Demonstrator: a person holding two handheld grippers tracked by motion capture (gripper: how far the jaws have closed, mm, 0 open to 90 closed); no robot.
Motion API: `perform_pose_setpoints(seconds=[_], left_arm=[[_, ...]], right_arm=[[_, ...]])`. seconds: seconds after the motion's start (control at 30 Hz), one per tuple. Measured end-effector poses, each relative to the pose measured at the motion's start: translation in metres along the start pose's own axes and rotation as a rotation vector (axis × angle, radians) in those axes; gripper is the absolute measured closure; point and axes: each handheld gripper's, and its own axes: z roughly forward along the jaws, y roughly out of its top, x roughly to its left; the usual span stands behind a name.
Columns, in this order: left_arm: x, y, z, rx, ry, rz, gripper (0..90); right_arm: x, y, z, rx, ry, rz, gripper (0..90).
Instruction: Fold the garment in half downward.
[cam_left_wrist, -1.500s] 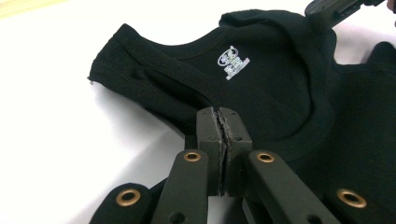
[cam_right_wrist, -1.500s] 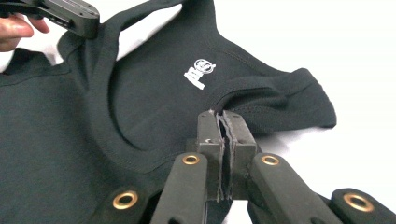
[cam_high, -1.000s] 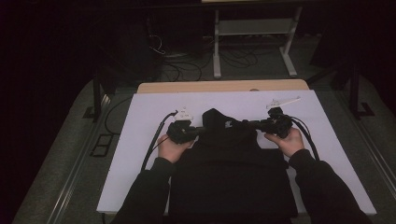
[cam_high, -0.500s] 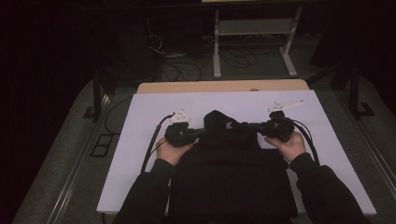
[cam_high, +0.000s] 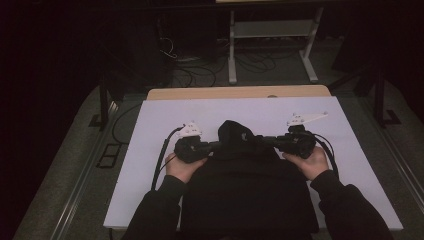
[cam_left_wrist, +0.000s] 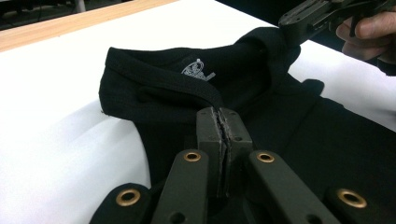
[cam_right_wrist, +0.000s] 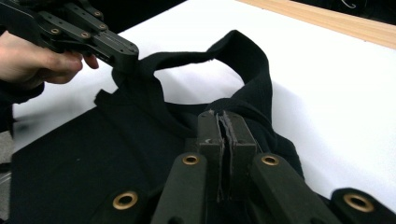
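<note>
A black garment (cam_high: 247, 190) lies on the white table cover (cam_high: 150, 165), collar end away from the person. Its ribbed collar (cam_left_wrist: 159, 86) stands raised, with a small white label (cam_left_wrist: 198, 72) inside. My left gripper (cam_high: 215, 146) is shut on the garment's left shoulder just beside the collar; its jaws (cam_left_wrist: 223, 123) press together on the fabric. On the opposite shoulder my right gripper (cam_high: 262, 141) is shut too, the collar band arching up beyond its jaws (cam_right_wrist: 224, 123). The left gripper (cam_right_wrist: 123, 51) also pinches cloth in the right gripper view.
A bare wooden strip (cam_high: 240, 92) runs along the table's far edge. Beyond it are cables on the floor (cam_high: 195, 70) and a metal stand (cam_high: 272, 45). White cover lies open to either side of the garment. Black cables (cam_high: 162, 155) trail from the grippers.
Both hands and grippers have drawn slightly back toward the person, and the collar has shifted with them. Both grippers stay closed.
</note>
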Motion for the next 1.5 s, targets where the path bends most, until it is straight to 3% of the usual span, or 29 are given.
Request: perform_pose_setpoints(seconds=[0.43, 0.8, 1.5], left_arm=[[-0.024, -0.006, -0.015, -0.023, -0.046, -0.002, 87.2], [-0.038, -0.009, -0.021, -0.027, -0.076, 0.000, 87.1], [-0.063, -0.022, -0.032, 0.031, -0.144, 0.039, 87.0]], right_arm=[[0.032, -0.005, -0.009, -0.001, 0.035, -0.035, 85.6], [0.045, -0.012, -0.013, 0.004, 0.049, -0.047, 85.7], [0.071, -0.033, -0.023, 0.061, 0.087, -0.081, 85.6]])
